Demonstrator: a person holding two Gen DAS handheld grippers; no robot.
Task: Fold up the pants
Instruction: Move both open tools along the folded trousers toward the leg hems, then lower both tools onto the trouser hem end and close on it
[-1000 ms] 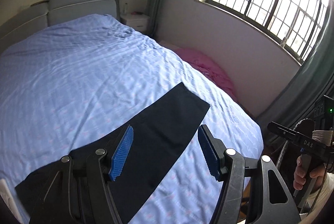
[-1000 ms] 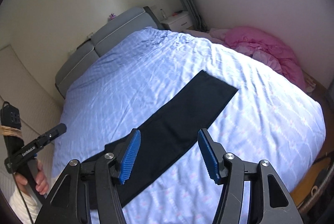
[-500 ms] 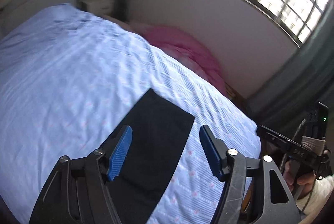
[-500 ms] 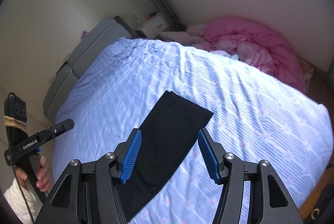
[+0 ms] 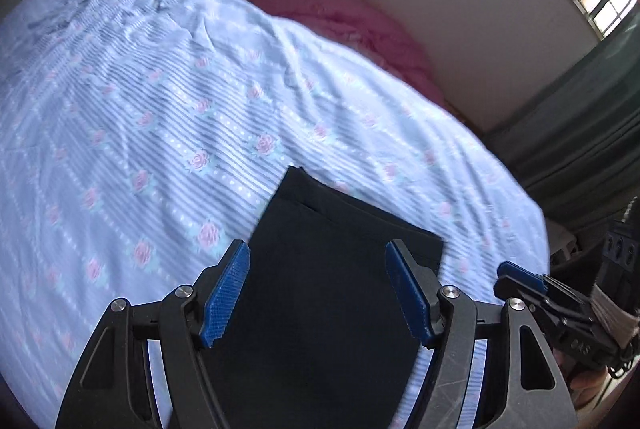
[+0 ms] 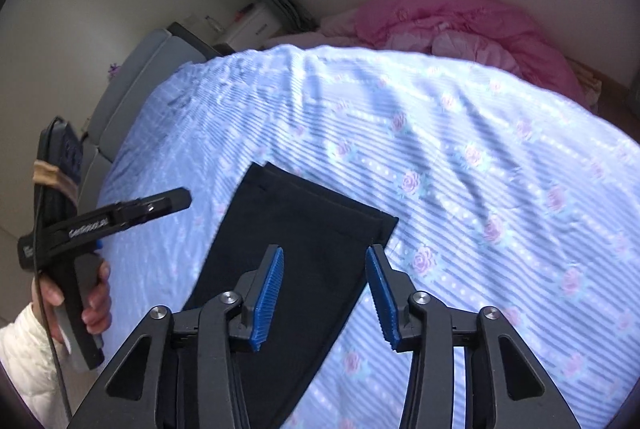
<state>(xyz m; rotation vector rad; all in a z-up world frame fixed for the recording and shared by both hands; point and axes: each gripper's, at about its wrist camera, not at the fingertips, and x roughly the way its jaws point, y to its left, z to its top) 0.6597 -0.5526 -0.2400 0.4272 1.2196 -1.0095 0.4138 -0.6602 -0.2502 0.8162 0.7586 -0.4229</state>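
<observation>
The black pants (image 5: 336,293) are lying flat in a long strip on the flowery blue bed sheet (image 5: 140,101), prob. already folded leg on leg. The left gripper (image 5: 320,289) is opening wide and the right gripper (image 6: 324,289) is closing a bit, both hanging empty over the cuff end. The end-to-end folds are still waiting.

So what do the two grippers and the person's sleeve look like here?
Both the left gripper and right gripper are black linkage frames with silver pivot bolts and ribbed blue pads. The left carries white lettering, a tan band and a cable. The sleeve is white and quilted.
</observation>
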